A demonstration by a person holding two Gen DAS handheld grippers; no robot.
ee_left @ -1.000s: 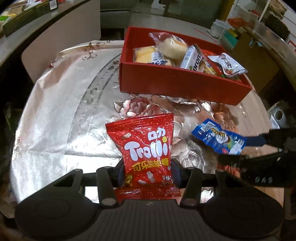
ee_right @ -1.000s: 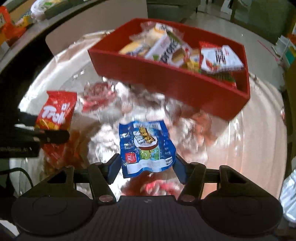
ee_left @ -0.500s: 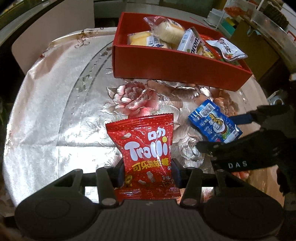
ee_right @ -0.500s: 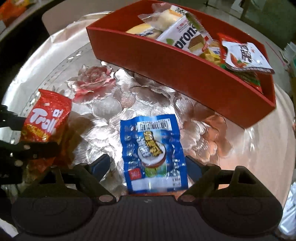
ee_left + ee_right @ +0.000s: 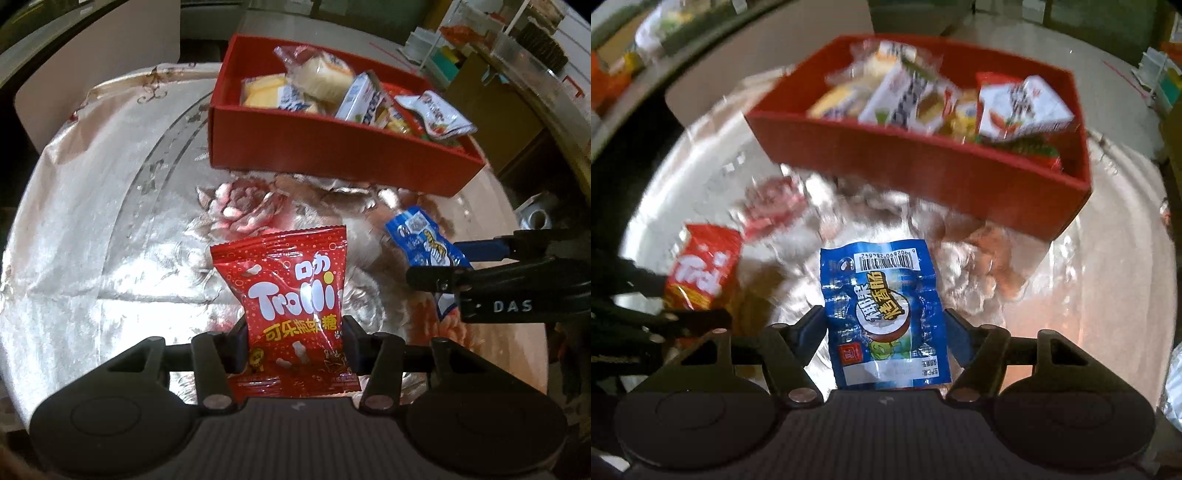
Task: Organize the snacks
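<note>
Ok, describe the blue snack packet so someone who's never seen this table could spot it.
Find the red box of snacks on the shiny floral tablecloth. In front of it, between the right gripper's fingers, is the blue packet, the only blue one, barcode on top.

A lived-in room, likely a home dining area: a round table (image 5: 92,206) under a shiny floral cloth (image 5: 243,214) bears a red box (image 5: 332,155) of packaged snacks. Around it stand a pale chair back (image 5: 99,70), a cardboard box (image 5: 495,96), and cluttered shelves (image 5: 532,40) along the edge
</note>
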